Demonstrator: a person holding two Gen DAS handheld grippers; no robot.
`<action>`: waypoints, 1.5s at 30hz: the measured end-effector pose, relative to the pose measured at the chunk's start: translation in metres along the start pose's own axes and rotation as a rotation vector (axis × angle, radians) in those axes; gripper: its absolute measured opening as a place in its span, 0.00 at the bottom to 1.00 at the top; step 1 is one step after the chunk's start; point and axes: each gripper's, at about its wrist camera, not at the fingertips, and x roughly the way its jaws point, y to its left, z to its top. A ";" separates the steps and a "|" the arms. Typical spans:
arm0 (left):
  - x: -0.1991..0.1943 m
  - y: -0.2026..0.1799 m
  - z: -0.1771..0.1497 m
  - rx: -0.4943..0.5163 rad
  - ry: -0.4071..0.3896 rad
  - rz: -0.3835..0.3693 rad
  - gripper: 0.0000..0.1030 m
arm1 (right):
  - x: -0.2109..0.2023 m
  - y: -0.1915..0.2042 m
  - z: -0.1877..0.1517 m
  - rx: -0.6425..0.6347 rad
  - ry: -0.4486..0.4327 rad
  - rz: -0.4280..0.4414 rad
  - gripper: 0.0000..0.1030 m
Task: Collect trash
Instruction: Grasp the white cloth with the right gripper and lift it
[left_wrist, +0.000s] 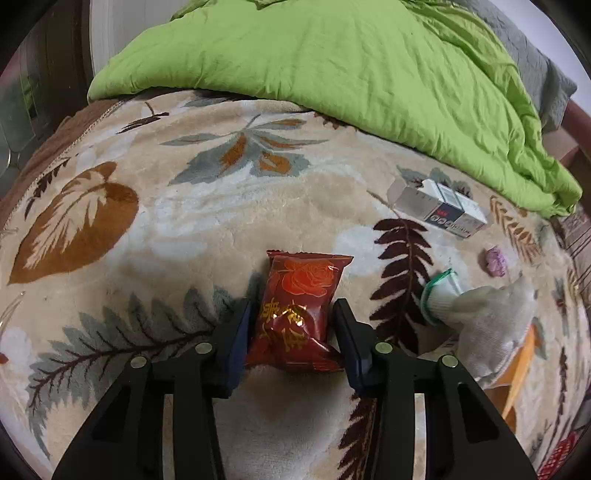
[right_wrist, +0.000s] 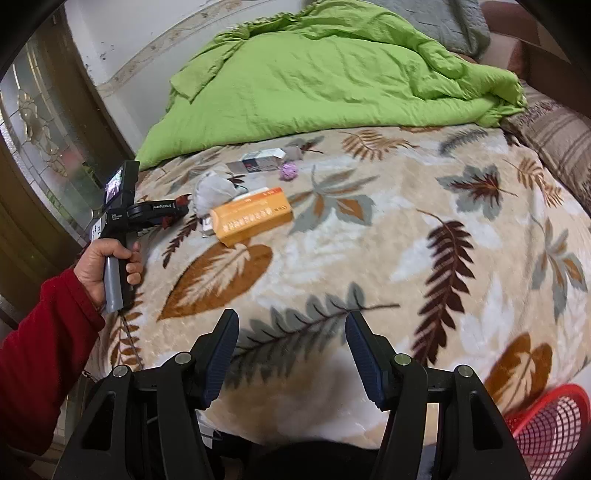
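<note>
The left gripper (left_wrist: 293, 328) is clamping the red snack packet (left_wrist: 301, 310), whose long axis is running straight ahead between its pads; the right gripper (right_wrist: 291, 354) is hanging open and empty.

Gold Chinese characters are showing on the red snack packet (left_wrist: 299, 314) sitting between the left gripper's fingers, but they are too crumpled to read. In the right wrist view, white lettering reading roughly "GenRobot.AI" is running along the black body of the left gripper (right_wrist: 162, 214), up and to the left of the right gripper. Rows of print are showing on the orange box (right_wrist: 251, 218) ahead of it, too blurred to read.
</note>
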 end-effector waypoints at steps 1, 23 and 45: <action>-0.002 0.000 -0.001 0.003 -0.003 -0.003 0.33 | 0.002 0.003 0.005 -0.003 -0.001 0.014 0.63; -0.104 0.021 -0.061 -0.001 -0.189 -0.007 0.32 | 0.206 0.105 0.142 -0.043 0.106 0.113 0.56; -0.157 -0.064 -0.136 0.142 -0.230 -0.049 0.32 | 0.042 0.054 0.013 -0.093 -0.122 0.123 0.21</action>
